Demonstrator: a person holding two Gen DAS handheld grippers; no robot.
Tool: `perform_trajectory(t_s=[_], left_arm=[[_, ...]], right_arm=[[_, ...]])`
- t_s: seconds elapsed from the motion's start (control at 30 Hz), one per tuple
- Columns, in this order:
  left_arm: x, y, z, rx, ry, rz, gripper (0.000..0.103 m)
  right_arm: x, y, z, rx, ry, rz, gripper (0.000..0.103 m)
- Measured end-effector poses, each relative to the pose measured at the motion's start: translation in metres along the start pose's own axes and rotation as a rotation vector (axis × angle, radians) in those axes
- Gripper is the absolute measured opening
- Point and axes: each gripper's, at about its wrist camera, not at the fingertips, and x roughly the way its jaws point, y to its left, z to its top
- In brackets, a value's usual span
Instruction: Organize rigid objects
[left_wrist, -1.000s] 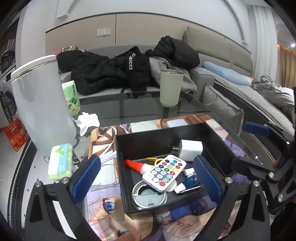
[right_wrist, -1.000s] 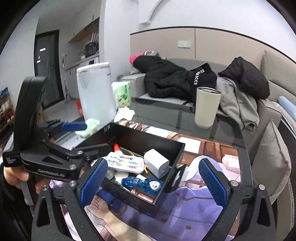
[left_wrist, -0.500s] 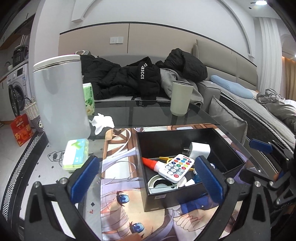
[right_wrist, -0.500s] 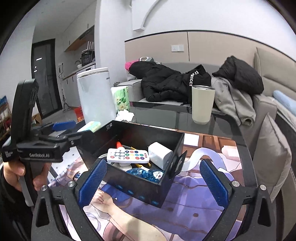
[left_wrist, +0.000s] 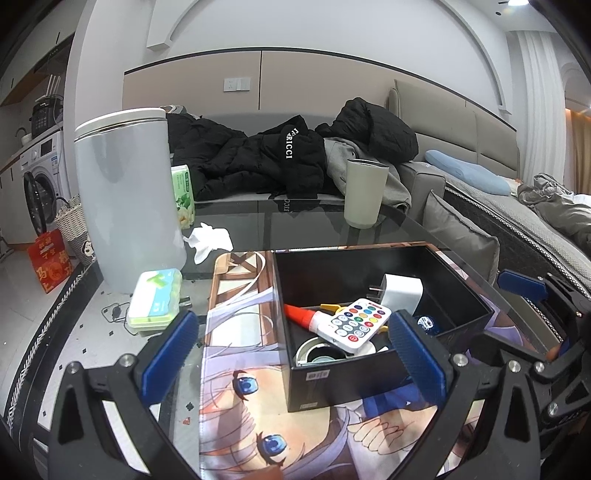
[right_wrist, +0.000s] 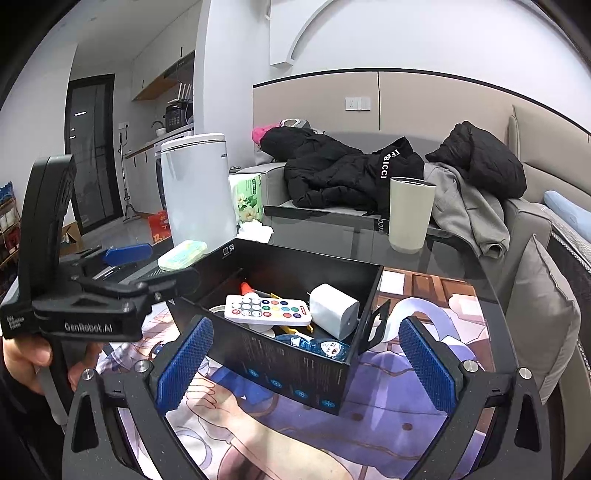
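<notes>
- On the glass table (left_wrist: 314, 229), a black box (left_wrist: 458, 295) sat on a printed cartoon mat (left_wrist: 236, 354), and the task's rigid objects lay piled inside it.
- Topmost was a white remote control (left_wrist: 352, 325) with coloured buttons, resting tilted across a red-capped tube (left_wrist: 301, 314) and a round metal lid (left_wrist: 314, 352); a white charger plug (left_wrist: 400, 291) stood behind it and a blue-wrapped item (right_wrist: 317, 345) lay by the near wall.
- Both hand-held grippers hovered clear of the box, released with jaws spread wide and nothing between them: the left gripper (left_wrist: 291, 354) before one side, the right gripper (right_wrist: 304, 362) before another.
- A hand (right_wrist: 33, 358) showed gripping the left tool's handle in the right wrist view.
- Risk, as a judgement: the remote looked loosely balanced, so a nudge to the box could slide it off the pile or over the low wall.
- The box's end flap (right_wrist: 375, 325) hung open at one corner, so small items might escape there if the box were tipped or dragged.
- The mat might slip on the glass if a gripper pushed the box sideways.
- A green pill case (left_wrist: 155, 299) sat just beside the left gripper's outer finger (left_wrist: 166, 354); a careless swing could knock it toward the table edge.
- The tall white canister (left_wrist: 125, 195) and beige tumbler (left_wrist: 364, 192) stood farther back, well apart from both grippers, and seemed less exposed.
</notes>
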Motion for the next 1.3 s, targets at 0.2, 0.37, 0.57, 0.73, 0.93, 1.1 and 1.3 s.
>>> perform_trajectory(t_s=[0.2,0.37,0.57,0.73,0.93,1.1,1.3], left_arm=[[0.0026,-0.001,-0.0035,0.008,0.006,0.013,0.103],[0.0027,-0.004,-0.0064,0.013,0.006,0.004,0.103],[0.0021,-0.005,-0.0067,0.013,0.003,0.008,0.103],[0.0014,-0.0051,-0.0067,0.012,-0.002,0.006,0.103],[-0.0002,-0.0066,-0.0072,0.016,-0.013,0.005,0.103],[-0.0024,-0.0068,-0.0073,0.016,-0.022,0.003,0.103],[-0.0045,-0.0079,-0.0068,0.023,-0.031,0.0,0.103]], right_arm=[[0.0003,-0.0018,0.0012,0.007,-0.005,-0.007,0.102],[0.0006,-0.0018,0.0013,0.007,-0.008,-0.009,0.103],[0.001,-0.0023,0.0011,0.005,-0.011,-0.009,0.103],[-0.001,-0.0026,0.0021,-0.004,-0.014,-0.011,0.103],[-0.003,-0.0029,0.0025,-0.01,-0.02,-0.012,0.103],[-0.0042,-0.0017,0.002,-0.011,-0.02,-0.012,0.103],[-0.0041,-0.0017,0.0019,-0.011,-0.021,-0.013,0.103]])
